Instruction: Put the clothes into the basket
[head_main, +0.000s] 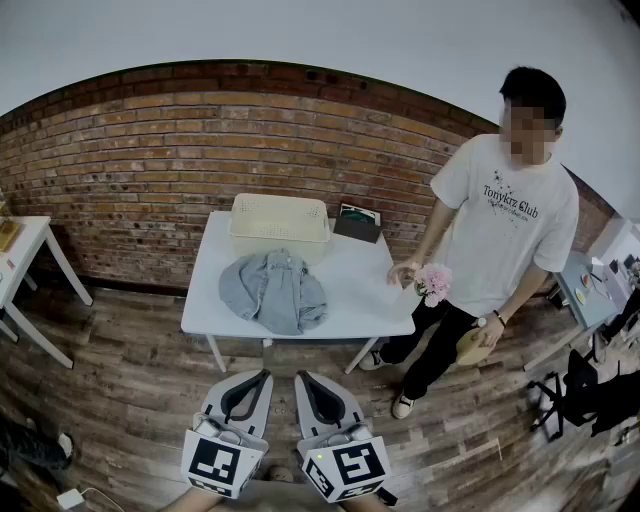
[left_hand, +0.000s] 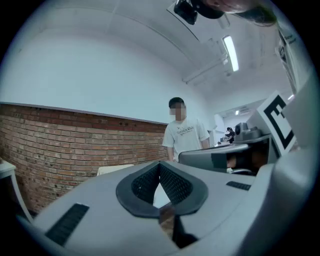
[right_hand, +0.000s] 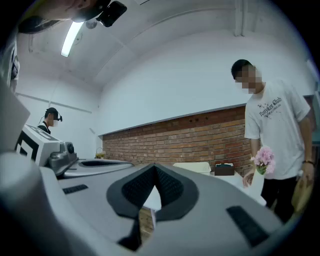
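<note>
Head view, white table (head_main: 360, 285) by brick wall (head_main: 130, 170), blue shirt (head_main: 273, 290) only shows up here, left gripper (head_main: 265, 375) and right gripper (head_main: 300, 377) squeezed together, empty

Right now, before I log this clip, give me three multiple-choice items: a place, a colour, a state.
1. Where is the blue-grey shirt?
A. in the basket
B. on the table, in front of the basket
C. on the floor

2. What colour is the basket?
A. cream
B. red
C. black

3. How do the left gripper's jaws stand?
A. shut, empty
B. wide open
C. shut on the shirt

Answers:
1. B, it lies crumpled on the white table.
2. A, its slatted walls are cream.
3. A, the pads meet with nothing between them.
</note>
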